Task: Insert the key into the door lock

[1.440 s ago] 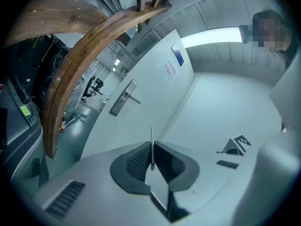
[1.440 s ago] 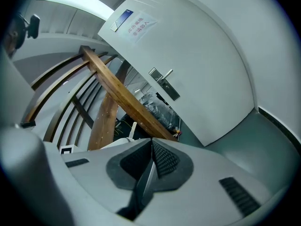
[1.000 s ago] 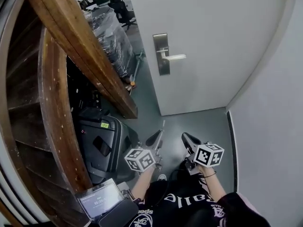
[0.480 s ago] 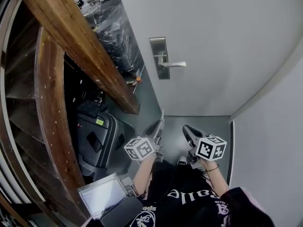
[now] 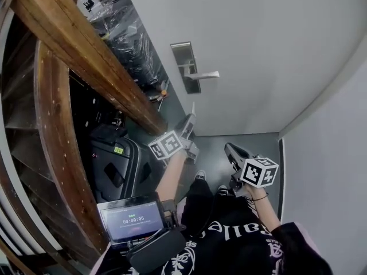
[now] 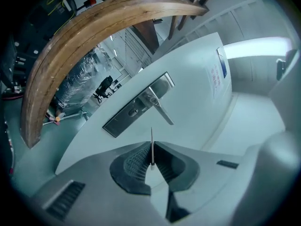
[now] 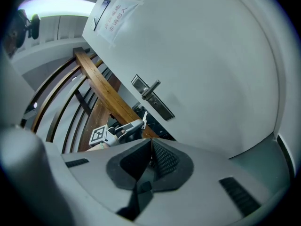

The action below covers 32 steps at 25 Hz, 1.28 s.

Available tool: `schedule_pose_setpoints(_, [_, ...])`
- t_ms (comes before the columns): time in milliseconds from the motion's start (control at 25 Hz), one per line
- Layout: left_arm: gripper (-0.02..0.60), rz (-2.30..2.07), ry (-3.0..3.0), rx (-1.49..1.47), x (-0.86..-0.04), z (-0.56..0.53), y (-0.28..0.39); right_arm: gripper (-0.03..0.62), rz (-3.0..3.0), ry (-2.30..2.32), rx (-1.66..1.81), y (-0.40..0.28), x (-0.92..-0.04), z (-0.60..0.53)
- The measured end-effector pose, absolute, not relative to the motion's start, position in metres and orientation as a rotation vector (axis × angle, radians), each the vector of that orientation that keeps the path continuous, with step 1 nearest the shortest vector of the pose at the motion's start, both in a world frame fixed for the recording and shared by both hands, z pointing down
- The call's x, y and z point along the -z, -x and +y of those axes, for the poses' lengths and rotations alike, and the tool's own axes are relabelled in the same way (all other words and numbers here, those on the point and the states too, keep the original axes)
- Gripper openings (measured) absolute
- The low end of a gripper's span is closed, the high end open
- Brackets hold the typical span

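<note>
The left gripper [image 5: 188, 122] sits at centre frame in the head view, raised on a bare, outstretched forearm [image 5: 172, 176]. Its 2 jaws clamp a thin key [image 6: 151, 142] that sticks straight out past them. The right gripper [image 5: 231, 151] hangs lower, at lower right, jaws pressed together with nothing between, wrist [image 5: 256, 199] close to the body.

Office-building landing beside staircase. White door [image 5: 258, 50] carries steel lock plate [image 5: 184, 67], lever handle [image 5: 202, 74], and printed notice [image 7: 115, 18] taped high up. Curved wooden handrail [image 5: 97, 56] sweeps along left side. Grey floor [image 5: 215, 148], plain white wall [image 5: 327, 153]. Past door edge, open workspace: black office chair [image 6: 103, 85], plastic-wrapped stacks [image 5: 129, 43]. Black equipment case [image 5: 117, 165] sits below handrail.
</note>
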<state>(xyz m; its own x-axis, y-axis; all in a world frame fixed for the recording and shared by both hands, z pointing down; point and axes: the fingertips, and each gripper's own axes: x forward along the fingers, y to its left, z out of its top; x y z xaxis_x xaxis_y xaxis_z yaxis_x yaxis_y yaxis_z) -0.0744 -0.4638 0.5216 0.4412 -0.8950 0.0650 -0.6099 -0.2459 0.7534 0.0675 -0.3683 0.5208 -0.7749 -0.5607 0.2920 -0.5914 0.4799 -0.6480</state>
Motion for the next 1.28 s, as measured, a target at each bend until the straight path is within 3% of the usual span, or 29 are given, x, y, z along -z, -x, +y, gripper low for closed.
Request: schedule_pose_setpoints(1280, [0.025,-0.864,-1.708,0.838,-0.52,-0.578,0.109,0.02,-2.597,-1.317,-1.211,-0.021,-0.521,-0.419])
